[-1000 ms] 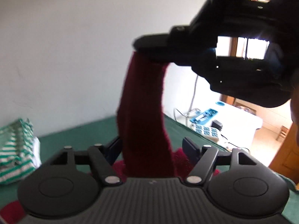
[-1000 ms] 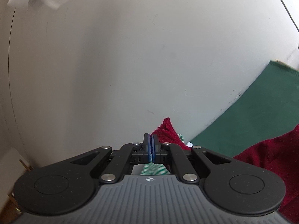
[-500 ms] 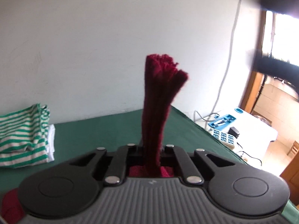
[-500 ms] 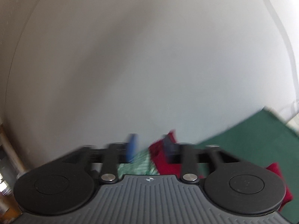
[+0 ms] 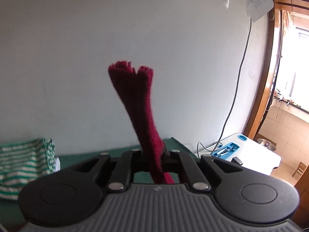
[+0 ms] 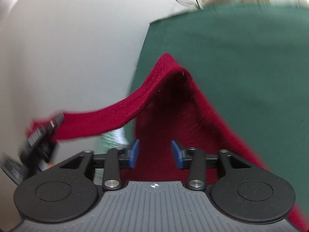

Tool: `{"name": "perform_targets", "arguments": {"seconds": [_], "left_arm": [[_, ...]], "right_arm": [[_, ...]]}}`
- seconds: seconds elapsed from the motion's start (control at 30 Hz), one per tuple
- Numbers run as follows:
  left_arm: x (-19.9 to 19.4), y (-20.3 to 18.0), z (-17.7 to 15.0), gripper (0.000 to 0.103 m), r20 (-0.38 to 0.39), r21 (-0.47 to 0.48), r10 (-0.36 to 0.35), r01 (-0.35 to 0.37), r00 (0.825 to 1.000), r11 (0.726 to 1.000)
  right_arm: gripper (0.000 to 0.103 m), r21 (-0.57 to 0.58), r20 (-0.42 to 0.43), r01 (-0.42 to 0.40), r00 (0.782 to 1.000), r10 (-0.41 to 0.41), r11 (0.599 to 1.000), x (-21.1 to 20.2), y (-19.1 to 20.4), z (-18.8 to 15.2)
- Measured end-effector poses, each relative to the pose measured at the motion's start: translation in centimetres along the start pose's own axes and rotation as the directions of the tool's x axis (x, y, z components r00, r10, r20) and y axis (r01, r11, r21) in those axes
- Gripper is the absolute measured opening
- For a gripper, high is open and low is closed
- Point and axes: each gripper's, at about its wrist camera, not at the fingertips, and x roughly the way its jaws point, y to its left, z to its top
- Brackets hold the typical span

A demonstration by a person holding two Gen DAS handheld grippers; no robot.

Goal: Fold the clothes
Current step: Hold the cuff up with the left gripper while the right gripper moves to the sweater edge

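Observation:
A dark red knit garment (image 5: 137, 104) is pinched in my left gripper (image 5: 155, 154), which is shut on it; a strip of the fabric sticks up past the fingers in front of the wall. In the right wrist view the same red garment (image 6: 173, 100) hangs in a raised fold over the green table cover (image 6: 241, 58). My right gripper (image 6: 155, 152) is open, its blue pads (image 6: 134, 153) apart, just in front of the red fabric and holding nothing. The left gripper shows at the left of that view (image 6: 38, 135), holding the strip's end.
A folded green-and-white striped garment (image 5: 23, 162) lies at the left on the table by the wall. A white side table (image 5: 251, 158) with a blue tray (image 5: 226, 150) and a cable stands at the right, near a doorway.
My right gripper let go of the red garment, opened and swung down toward the table. My left gripper closed on the red strip and holds it raised.

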Motion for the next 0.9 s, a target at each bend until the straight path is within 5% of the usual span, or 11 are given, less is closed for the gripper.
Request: {"name": "perform_targets", "arguments": {"seconds": [0.1,0.2,0.4,0.63,0.77,0.9], "left_arm": [[0.0,-0.3,1.4,0.003,0.011,0.008,-0.004,0.003,1.0,1.0],[-0.8,-0.4,2.8,0.003,0.04,0.009,0.008,-0.009,0.999,1.0],[-4.3,1.6,3.8,0.003,0.079,0.001,0.053,-0.054,0.995,0.999],[-5.4,6.7,1.5,0.003,0.017,-0.059,0.17,-0.168,0.985,0.984],[-5.5,8.7,0.2,0.003,-0.016,-0.071,0.202,-0.203,0.979,0.977],[-5.4,9.6,-0.5,0.003,-0.041,-0.072,0.207,-0.21,0.977,0.975]], "right_arm": [[0.012,-0.048,-0.036,0.043,0.998,-0.045,0.998,3.5,-0.1,-0.2],[0.012,0.021,-0.052,0.026,0.998,-0.025,0.999,6.5,-1.3,0.1],[0.018,0.049,0.105,0.096,0.989,-0.101,0.994,6.0,-2.6,0.9],[0.022,-0.077,-0.018,0.122,0.992,-0.124,0.99,4.0,-2.7,-0.7],[0.032,-0.259,-0.076,0.086,0.991,-0.109,0.962,-3.3,-1.9,-2.6],[0.041,-0.533,-0.056,0.19,0.964,-0.259,0.824,-14.6,-2.8,-6.6]]}}
